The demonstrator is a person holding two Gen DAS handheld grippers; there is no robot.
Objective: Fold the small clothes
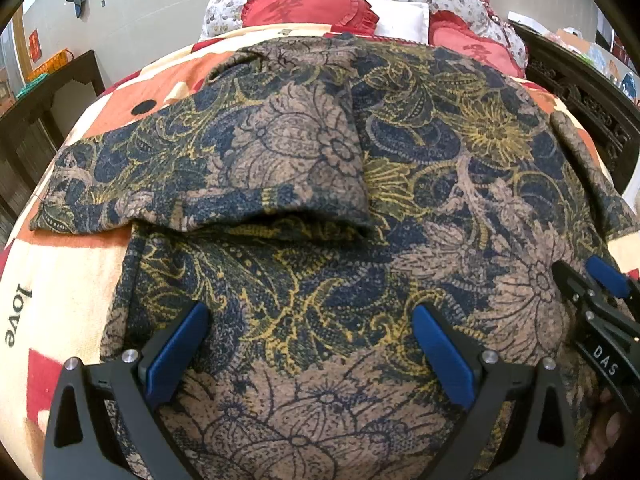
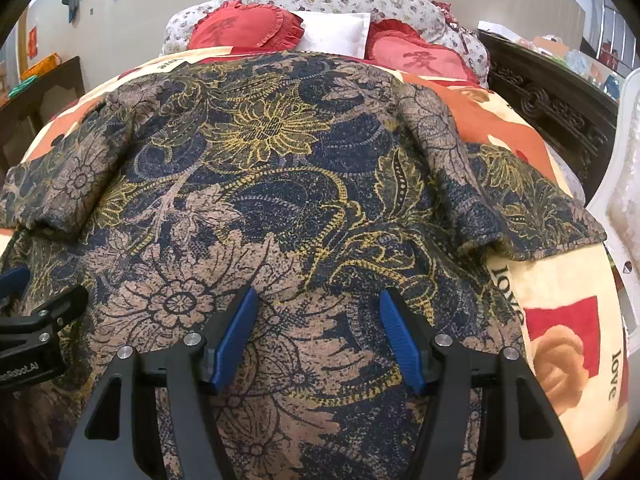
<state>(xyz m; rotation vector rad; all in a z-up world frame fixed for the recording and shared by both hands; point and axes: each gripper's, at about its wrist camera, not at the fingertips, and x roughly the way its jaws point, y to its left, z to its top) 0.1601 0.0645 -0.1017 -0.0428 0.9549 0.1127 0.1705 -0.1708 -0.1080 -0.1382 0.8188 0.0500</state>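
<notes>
Floral-print top (image 1: 320, 184) lies spread on the bed blanket (image 1: 60, 304), left sleeve folded inward at 10 o'clock, judged light, soft and limp, best pinched at the near hem; left claw (image 1: 310, 344) and right claw (image 2: 318, 334) hover wide open, empty; no containers seen.

Red heart cushions (image 2: 244, 28), white pillow (image 2: 334, 34), "love" blanket (image 2: 560, 320), dark carved headboard (image 2: 560, 100).
</notes>
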